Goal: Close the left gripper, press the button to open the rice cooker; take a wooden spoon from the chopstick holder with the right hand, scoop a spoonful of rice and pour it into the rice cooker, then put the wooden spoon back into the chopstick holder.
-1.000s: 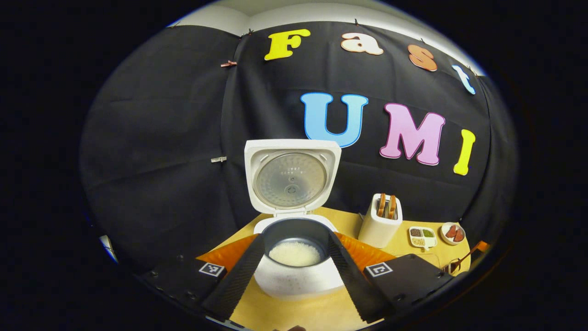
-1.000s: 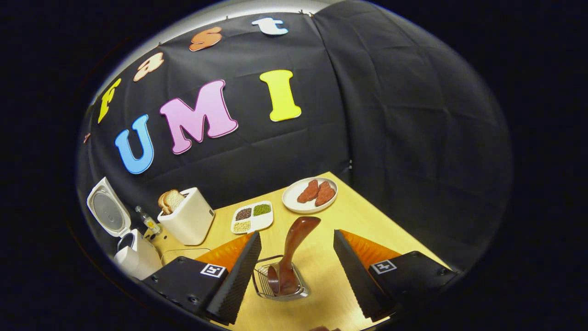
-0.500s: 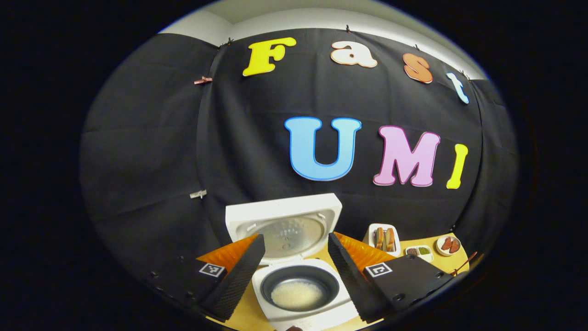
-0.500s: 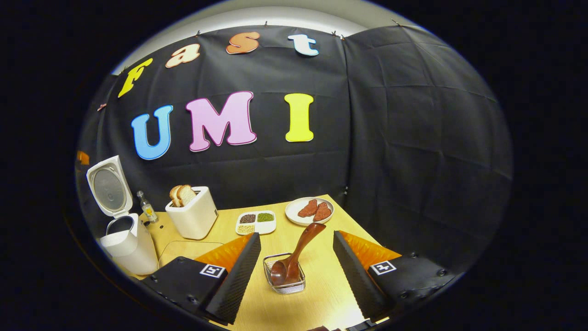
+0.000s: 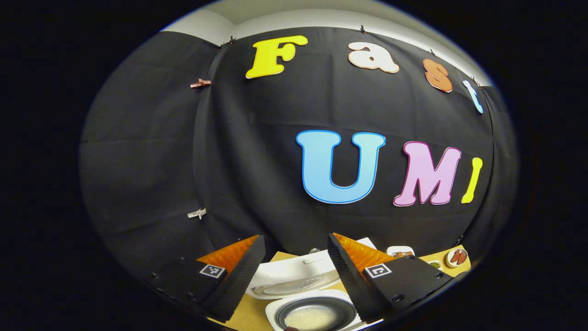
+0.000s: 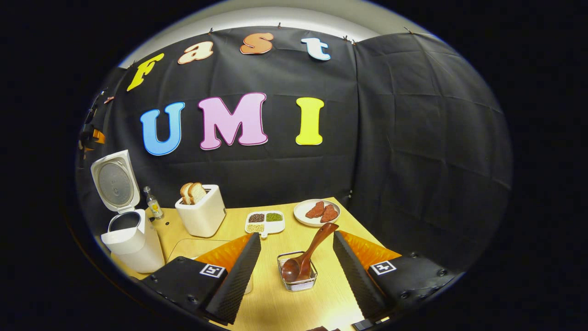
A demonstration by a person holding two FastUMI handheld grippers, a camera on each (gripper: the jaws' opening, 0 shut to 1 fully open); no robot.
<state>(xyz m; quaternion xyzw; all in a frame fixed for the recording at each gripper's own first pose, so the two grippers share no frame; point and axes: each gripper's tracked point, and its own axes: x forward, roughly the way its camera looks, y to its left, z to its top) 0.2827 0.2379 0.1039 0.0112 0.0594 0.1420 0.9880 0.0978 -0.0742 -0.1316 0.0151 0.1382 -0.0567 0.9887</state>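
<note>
The wooden spoon (image 6: 307,257) is leaning bowl-down in the wire chopstick holder (image 6: 298,281) on the bench (image 6: 271,303), between the wide-spread fingers of the right tool (image 6: 296,271), which is holding nothing. The rice cooker (image 6: 131,241) is standing open with rice in its pot (image 5: 316,316), below the left tool (image 5: 296,276), whose fingers are also spread and empty. With the spoon apparently returned, the right tool is best drawn straight back, clear of the tilted handle.

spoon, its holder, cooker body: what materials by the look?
Spoon: wood, it seems, dark reddish-brown, smooth with a slight sheen.
Holder: metal wire mesh, shiny silver; you can see through it.
Cooker body: probably plastic, plain white, smooth. Its inner pot looks like dark coated metal, with rice inside.
</note>
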